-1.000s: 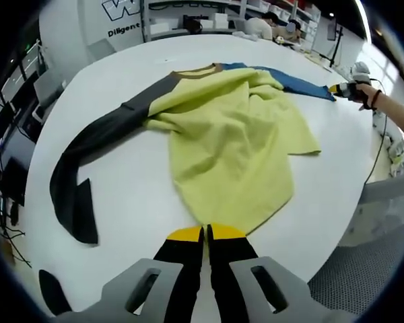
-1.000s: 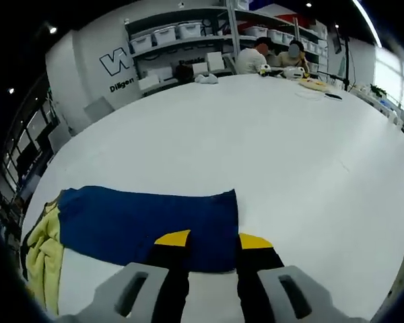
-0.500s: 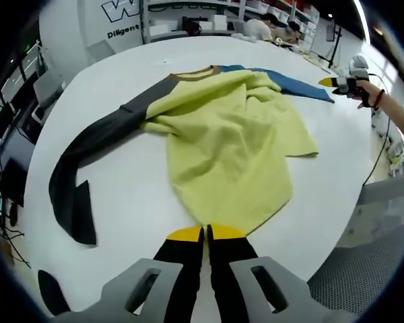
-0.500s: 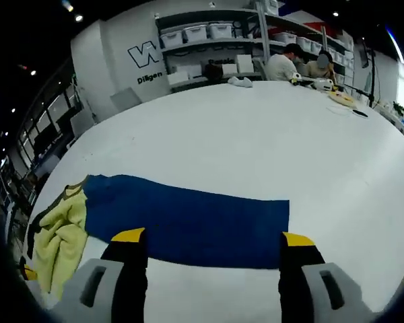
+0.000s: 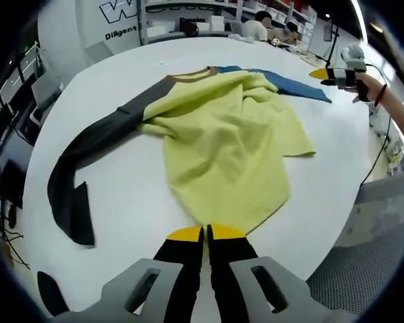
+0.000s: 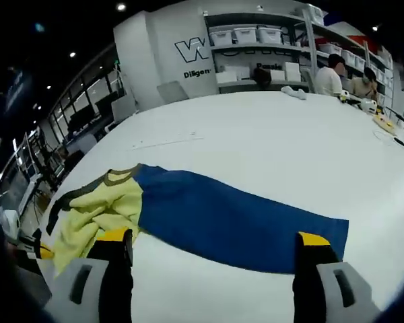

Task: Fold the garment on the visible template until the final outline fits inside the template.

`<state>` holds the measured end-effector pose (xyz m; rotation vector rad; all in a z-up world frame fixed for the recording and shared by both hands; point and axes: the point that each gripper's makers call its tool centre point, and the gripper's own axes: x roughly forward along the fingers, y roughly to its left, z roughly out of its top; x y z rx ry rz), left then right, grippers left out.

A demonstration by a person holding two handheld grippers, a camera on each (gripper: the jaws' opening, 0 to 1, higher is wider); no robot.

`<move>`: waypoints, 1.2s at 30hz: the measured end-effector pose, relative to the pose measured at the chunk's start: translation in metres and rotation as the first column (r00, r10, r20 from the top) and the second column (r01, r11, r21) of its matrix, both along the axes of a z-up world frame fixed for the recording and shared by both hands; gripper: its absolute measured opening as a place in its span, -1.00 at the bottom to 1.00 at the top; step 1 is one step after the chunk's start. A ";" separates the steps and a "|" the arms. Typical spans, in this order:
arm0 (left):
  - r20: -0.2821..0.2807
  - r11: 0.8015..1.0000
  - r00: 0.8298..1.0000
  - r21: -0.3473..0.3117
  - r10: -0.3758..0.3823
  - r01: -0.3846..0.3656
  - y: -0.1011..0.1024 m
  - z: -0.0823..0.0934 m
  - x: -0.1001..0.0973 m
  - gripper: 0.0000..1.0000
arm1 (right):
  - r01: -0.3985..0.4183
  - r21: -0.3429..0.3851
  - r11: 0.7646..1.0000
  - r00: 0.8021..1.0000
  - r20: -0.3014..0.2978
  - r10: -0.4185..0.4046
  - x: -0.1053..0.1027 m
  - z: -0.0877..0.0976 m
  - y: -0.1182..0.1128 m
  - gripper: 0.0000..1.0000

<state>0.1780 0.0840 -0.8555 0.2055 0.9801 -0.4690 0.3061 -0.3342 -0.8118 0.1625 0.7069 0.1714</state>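
White and wide, the surface runs off toward shelves at the back of the room. Nearest in the left gripper view, the left claw has its two tips pressed together right at the hem of the garment; whether it pinches the cloth cannot be told. The yellow body lies crumpled in the middle. Its dark sleeve trails off to one side. Its blue sleeve lies flat and straight on the other side. Farther off, the right claw floats just past the blue cuff, wide open and holding nothing. A second ago it sat low over that cuff, far less open. So it has let the sleeve go, and the folding is likely only starting.
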 end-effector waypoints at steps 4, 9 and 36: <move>-0.002 1.000 1.000 -0.001 0.001 -0.001 0.000 -0.001 -0.001 -0.96 | -0.055 0.006 0.998 0.998 0.007 0.055 -0.003 0.004 0.024 0.99; 0.003 1.000 1.000 -0.002 -0.006 0.006 -0.002 0.000 -0.003 -0.96 | -0.127 0.039 0.991 0.992 0.028 0.126 -0.008 0.012 0.059 0.99; 0.020 1.000 1.000 -0.025 -0.007 0.007 -0.003 0.001 -0.005 -0.96 | -0.430 0.110 0.896 0.900 -0.023 0.435 -0.076 -0.002 0.213 0.96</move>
